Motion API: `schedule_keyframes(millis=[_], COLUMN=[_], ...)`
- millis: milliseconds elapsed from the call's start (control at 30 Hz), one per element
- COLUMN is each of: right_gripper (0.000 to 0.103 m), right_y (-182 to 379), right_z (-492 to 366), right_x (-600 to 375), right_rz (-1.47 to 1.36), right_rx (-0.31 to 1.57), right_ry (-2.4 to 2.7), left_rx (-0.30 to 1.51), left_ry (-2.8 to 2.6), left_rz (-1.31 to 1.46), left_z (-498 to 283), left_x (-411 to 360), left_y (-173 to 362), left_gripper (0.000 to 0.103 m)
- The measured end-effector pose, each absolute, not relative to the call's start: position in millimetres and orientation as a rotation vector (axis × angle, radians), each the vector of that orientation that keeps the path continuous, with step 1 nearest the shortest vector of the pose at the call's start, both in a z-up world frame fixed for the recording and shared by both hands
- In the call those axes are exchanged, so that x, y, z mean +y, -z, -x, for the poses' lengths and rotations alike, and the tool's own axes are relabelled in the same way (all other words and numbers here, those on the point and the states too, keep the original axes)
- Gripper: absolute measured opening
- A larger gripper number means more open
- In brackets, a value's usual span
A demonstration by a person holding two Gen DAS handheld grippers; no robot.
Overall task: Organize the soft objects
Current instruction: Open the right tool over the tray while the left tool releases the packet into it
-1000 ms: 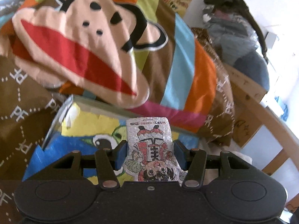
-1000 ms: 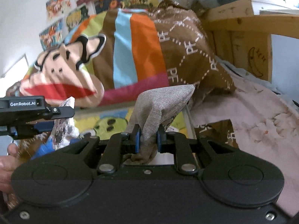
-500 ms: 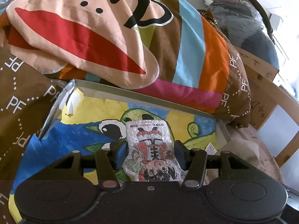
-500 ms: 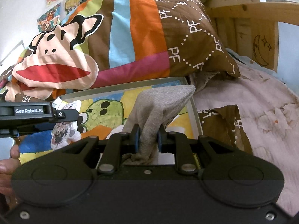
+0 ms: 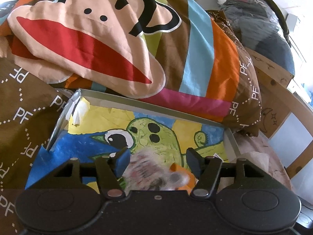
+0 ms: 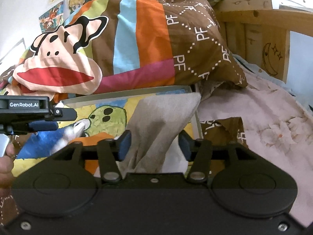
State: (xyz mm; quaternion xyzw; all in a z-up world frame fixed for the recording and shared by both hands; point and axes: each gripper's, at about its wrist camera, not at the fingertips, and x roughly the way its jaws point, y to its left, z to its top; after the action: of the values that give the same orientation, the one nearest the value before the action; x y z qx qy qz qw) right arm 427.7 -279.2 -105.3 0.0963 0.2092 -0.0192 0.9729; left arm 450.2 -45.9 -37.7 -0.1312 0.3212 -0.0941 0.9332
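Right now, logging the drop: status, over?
Both grippers, left and right, just opened. Blurred printed packet and grey cloth released over the tray. Nothing in the way.

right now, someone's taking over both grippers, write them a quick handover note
Left gripper: jaws have just been opening, clear of the printed packet, which is blurred, seemingly dropping into the box.
Right gripper: jaws have just been opening; grey cloth stands between them, unpinched.
Both items are over the box with the painted lining, in front of the monkey quilt.
Done: both carried to the box and let go.
Left: draw both grippers back, check that the items settle inside.
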Motion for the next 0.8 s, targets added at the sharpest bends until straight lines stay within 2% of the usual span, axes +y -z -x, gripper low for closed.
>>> schedule_keyframes(millis=[100, 167, 233, 333, 400, 633, 800], right_gripper=[0.062, 0.076, 0.086, 0.092, 0.102, 0.103, 0.103], right_y=[100.1, 96.5, 91.9, 82.2, 74.3, 43.9, 9.9], right_z=[-425.3, -422.9, -419.2, -411.0, -402.6, -354.3, -300.1], right_x=[-282.8, -285.5, -287.5, -290.7, -293.0, -298.3, -287.4], right_rz=[-0.191, -0.191, -0.182, -0.176, -0.172, -0.156, -0.108], right_rx=[0.412, 0.402, 0.385, 0.355, 0.327, 0.282, 0.189], right_ry=[0.045, 0.053, 0.067, 0.078, 0.083, 0.104, 0.115], left_rx=[0.656, 0.65, 0.639, 0.611, 0.582, 0.447, 0.365], left_ry=[0.184, 0.181, 0.179, 0.179, 0.176, 0.162, 0.162], left_rz=[0.263, 0.253, 0.246, 0.232, 0.229, 0.218, 0.178], left_z=[-447.3, -443.4, -438.9, -427.9, -417.6, -366.9, -315.0], left_x=[-45.1, -44.4, -43.2, -41.3, -38.8, -32.5, -32.8], left_y=[33.2, 28.9, 23.9, 15.4, 8.5, -20.7, -39.5], left_gripper=[0.068, 0.069, 0.072, 0.078, 0.082, 0.098, 0.102])
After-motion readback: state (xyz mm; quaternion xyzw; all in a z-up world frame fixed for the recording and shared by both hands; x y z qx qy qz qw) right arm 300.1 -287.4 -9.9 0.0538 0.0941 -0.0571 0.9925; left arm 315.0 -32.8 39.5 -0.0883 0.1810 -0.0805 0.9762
